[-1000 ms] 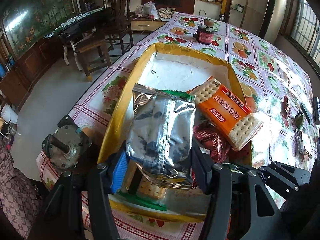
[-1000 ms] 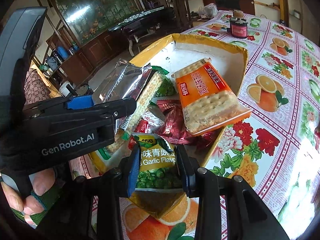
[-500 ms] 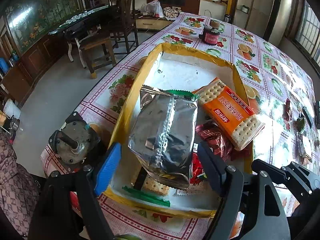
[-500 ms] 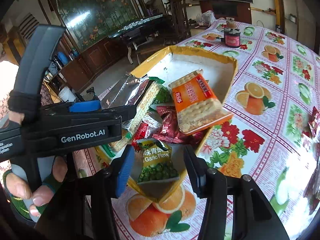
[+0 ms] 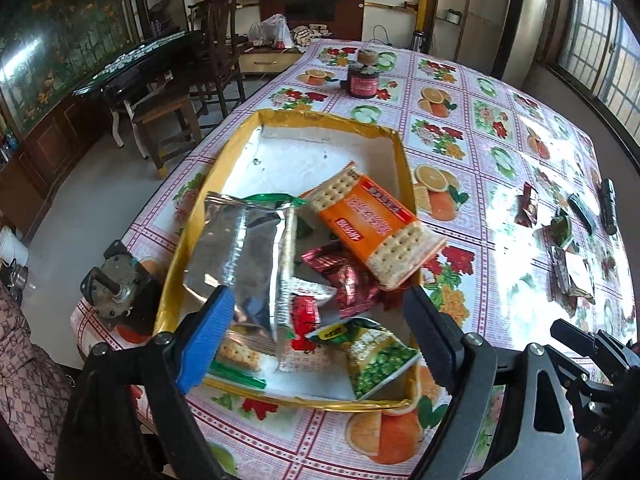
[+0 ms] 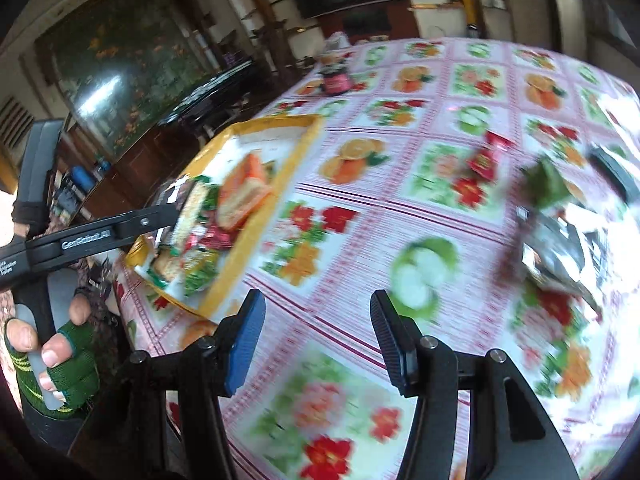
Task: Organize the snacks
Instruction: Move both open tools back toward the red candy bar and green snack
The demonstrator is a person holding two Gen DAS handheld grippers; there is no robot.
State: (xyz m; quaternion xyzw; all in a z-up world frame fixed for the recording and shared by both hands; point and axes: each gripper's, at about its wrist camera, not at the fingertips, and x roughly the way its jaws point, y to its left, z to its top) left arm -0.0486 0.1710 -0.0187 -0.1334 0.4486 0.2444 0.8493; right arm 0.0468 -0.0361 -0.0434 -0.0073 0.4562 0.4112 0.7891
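A yellow-rimmed tray (image 5: 328,120) on the flowered tablecloth holds a silver foil bag (image 5: 240,248), an orange cracker pack (image 5: 372,220), red wrapped sweets (image 5: 344,280) and a green pea packet (image 5: 376,356). My left gripper (image 5: 320,336) is open and empty above the tray's near end. My right gripper (image 6: 316,340) is open and empty over bare tablecloth, right of the tray (image 6: 256,232). Loose snack packets (image 5: 564,240) lie at the table's right; in the blurred right wrist view they show as a red packet (image 6: 486,158) and a silver packet (image 6: 560,252).
A dark jar (image 5: 363,80) stands at the table's far end. A metal motor part (image 5: 110,292) sits on the table's left corner by the tray. A black torch (image 5: 608,208) lies at the far right. Chairs (image 5: 176,96) stand left of the table.
My left gripper let go of the silver bag and pulled back open. My right gripper released the pea packet into the tray and swung right, away over the tablecloth.
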